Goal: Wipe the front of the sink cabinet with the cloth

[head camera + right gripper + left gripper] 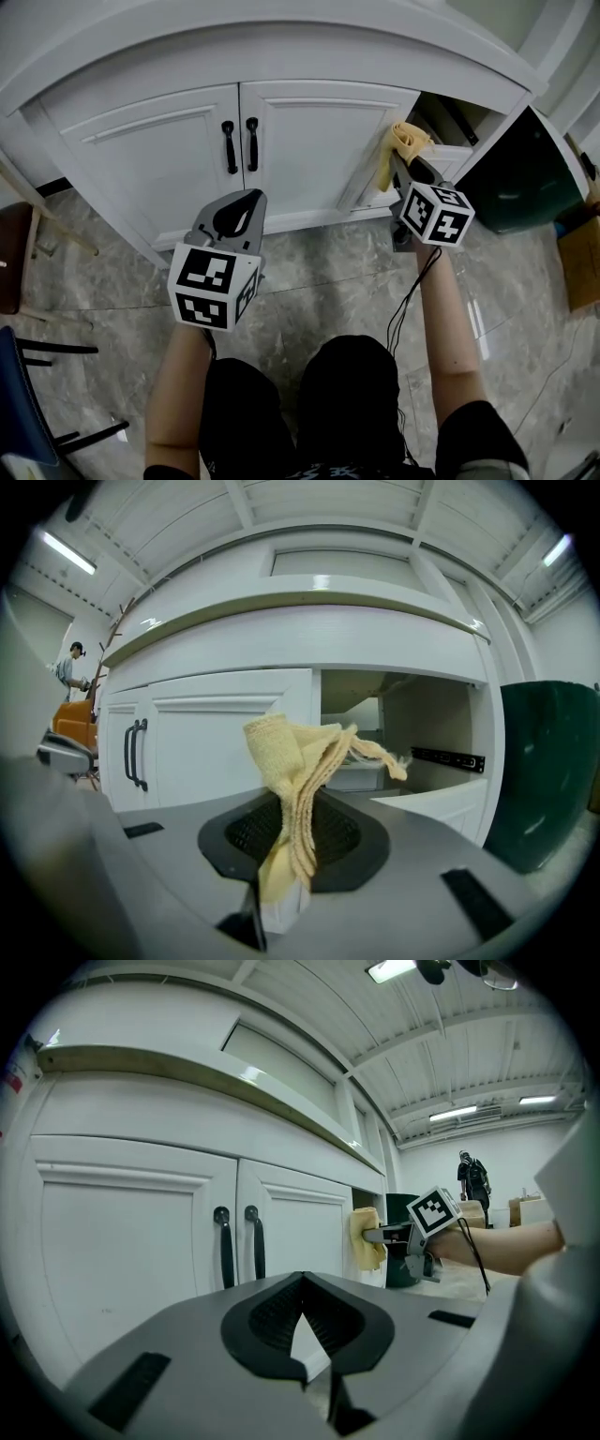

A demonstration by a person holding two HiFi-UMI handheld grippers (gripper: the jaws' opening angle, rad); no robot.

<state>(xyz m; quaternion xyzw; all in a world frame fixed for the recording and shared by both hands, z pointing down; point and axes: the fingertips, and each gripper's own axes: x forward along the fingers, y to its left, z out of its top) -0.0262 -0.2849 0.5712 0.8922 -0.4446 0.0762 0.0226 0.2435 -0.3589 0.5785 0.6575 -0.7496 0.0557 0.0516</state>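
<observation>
- Cloth (298,761): pale yellow and bunched into a wad, with one frayed tail hanging loose to the right; it sits at the right edge of the right-hand door (314,141), apparently touching the panel
- Right gripper (286,847): jaws clamped on the lower folds of the cloth, most of the wad standing proud of the tips
- Left gripper (302,1283): jaws closed together with nothing between them, held low and back from the left-hand door (155,159), well apart from the cloth
- Sink cabinet (281,56): white, two panelled doors with a pair of black handles (240,145) at the centre seam; beside the right-hand door an open compartment (455,122) with a dark rail inside
- Bin (520,178): dark green, just right of the cabinet
- Risks, as judged:
  - the loose tail may catch on the edge of the open compartment or its rail and drag the cloth out of the jaws
  - the wad is narrow, so each pass likely cleans only a thin strip and patches may be missed
  - pressing too hard could bring the hard jaw tips onto the paint
  - a sweep toward the centre could snag the cloth on the handles
</observation>
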